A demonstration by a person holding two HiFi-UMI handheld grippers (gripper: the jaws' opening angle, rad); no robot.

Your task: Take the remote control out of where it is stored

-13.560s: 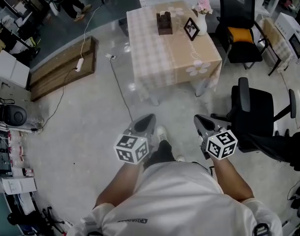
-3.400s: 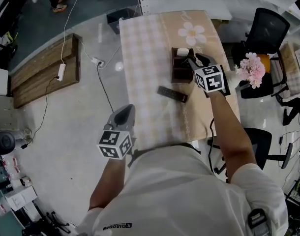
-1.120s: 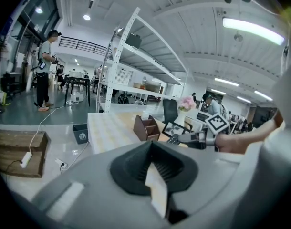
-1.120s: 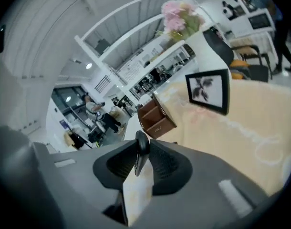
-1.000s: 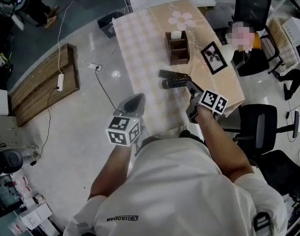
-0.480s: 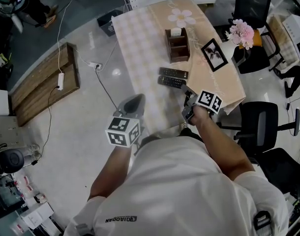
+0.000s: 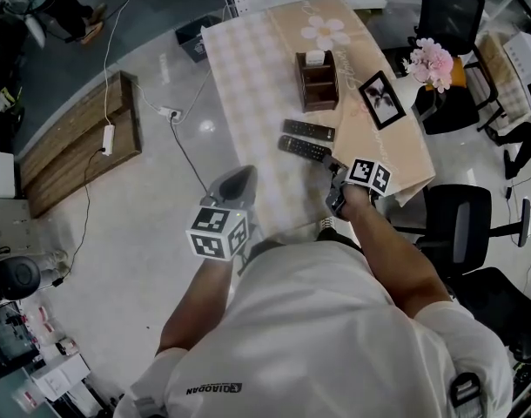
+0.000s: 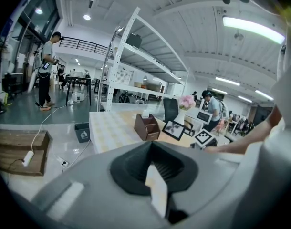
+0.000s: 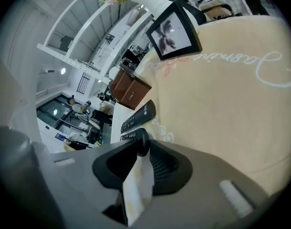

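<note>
Two black remotes lie side by side on the chequered tablecloth (image 7: 248, 68) in the head view. My right gripper (image 7: 333, 162) is shut on the near end of the nearer remote (image 7: 302, 148), low over the cloth. The right gripper view shows that remote's end (image 9: 131, 136) pinched between the jaws of the right gripper (image 9: 140, 144); the other remote (image 9: 138, 115) lies just beyond. That second remote (image 7: 308, 130) sits closer to the brown wooden organiser (image 7: 317, 83). My left gripper (image 7: 239, 175) hangs shut and empty off the table's near-left side, above the floor.
A picture frame (image 7: 380, 99) and a vase of pink flowers (image 7: 430, 59) stand at the table's right edge. Black office chairs (image 7: 461, 216) sit to the right. A wooden platform (image 7: 74, 146) and a cable with a power strip lie on the floor at left.
My right gripper has come down and toward me with the remote, which now lies parallel to the other remote. The left gripper has stayed where it was.
</note>
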